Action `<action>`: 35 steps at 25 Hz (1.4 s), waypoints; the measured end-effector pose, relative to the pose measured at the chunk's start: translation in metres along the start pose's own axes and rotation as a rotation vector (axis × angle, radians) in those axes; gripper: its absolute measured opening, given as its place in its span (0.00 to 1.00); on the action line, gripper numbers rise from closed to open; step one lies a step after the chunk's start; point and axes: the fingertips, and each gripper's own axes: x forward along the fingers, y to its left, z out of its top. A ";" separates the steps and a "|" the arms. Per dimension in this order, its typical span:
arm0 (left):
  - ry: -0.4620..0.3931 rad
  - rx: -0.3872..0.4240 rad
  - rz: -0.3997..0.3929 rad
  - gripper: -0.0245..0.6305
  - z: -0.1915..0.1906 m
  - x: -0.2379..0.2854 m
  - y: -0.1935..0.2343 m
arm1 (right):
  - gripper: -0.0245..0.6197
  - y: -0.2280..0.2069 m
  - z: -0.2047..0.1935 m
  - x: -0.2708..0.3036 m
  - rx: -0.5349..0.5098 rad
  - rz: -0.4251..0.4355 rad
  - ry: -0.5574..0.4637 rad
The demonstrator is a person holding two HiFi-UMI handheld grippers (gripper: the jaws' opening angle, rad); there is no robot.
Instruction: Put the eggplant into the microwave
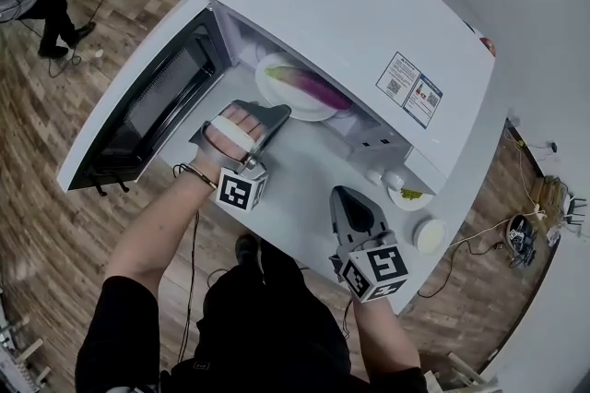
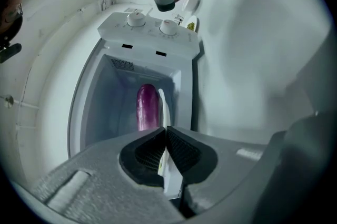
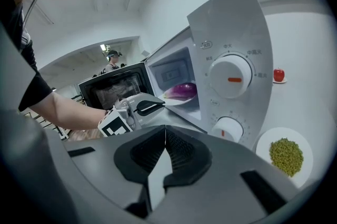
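The purple eggplant (image 1: 316,88) lies on a white plate (image 1: 277,82) inside the white microwave (image 1: 369,4), whose door (image 1: 138,119) hangs open to the left. My left gripper (image 1: 279,112) is shut and empty, its tips just in front of the oven opening and short of the plate. The left gripper view looks into the cavity at the eggplant (image 2: 147,107) beyond the shut left gripper (image 2: 166,130). My right gripper (image 1: 348,194) rests shut and empty over the table in front of the control panel. Its own view shows the eggplant (image 3: 182,91), the left gripper (image 3: 158,106) and the shut right gripper (image 3: 165,130).
Two dials (image 3: 232,78) sit on the microwave's panel. A white plate of green beans (image 3: 286,156) stands beside the oven, also seen as a small dish (image 1: 410,194), with a round white lid (image 1: 429,235) near it. A small red fruit (image 3: 278,74) sits further back. A person (image 3: 112,62) stands behind.
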 end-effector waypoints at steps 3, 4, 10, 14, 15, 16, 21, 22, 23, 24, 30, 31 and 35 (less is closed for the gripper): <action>0.001 0.008 -0.005 0.06 -0.002 0.006 0.000 | 0.06 -0.001 -0.001 0.003 0.005 0.003 0.002; 0.002 0.014 -0.007 0.06 -0.002 0.008 -0.001 | 0.06 -0.001 -0.001 0.004 0.006 0.004 0.002; 0.019 0.026 -0.019 0.07 -0.010 0.018 0.001 | 0.06 -0.001 0.001 0.008 0.009 0.008 0.005; 0.027 0.034 -0.038 0.07 -0.013 0.025 0.005 | 0.06 -0.002 0.003 0.008 0.013 0.003 0.002; 0.028 0.035 -0.048 0.07 -0.013 0.027 0.006 | 0.06 -0.002 0.004 0.008 0.014 0.002 0.000; 0.029 0.036 -0.058 0.07 -0.014 0.028 0.006 | 0.06 -0.002 0.004 0.008 0.014 0.001 -0.001; 0.028 0.051 -0.084 0.07 -0.012 0.033 0.007 | 0.06 -0.005 0.005 0.005 0.025 -0.009 -0.004; 0.032 0.065 -0.092 0.07 -0.013 0.033 0.006 | 0.06 -0.005 0.005 0.005 0.026 -0.010 -0.004; 0.036 0.075 -0.100 0.07 -0.013 0.034 0.004 | 0.06 -0.006 0.005 0.005 0.027 -0.011 -0.004; 0.036 0.076 -0.106 0.07 -0.013 0.034 0.004 | 0.06 -0.006 0.005 0.005 0.027 -0.011 -0.005; 0.047 0.100 -0.158 0.07 -0.014 0.040 0.005 | 0.06 -0.005 0.008 0.006 0.037 -0.012 -0.012; 0.047 0.100 -0.165 0.07 -0.014 0.039 0.005 | 0.06 -0.005 0.009 0.006 0.038 -0.011 -0.012; 0.037 0.075 -0.160 0.16 -0.013 0.032 0.009 | 0.06 -0.003 0.011 0.008 0.039 -0.007 -0.012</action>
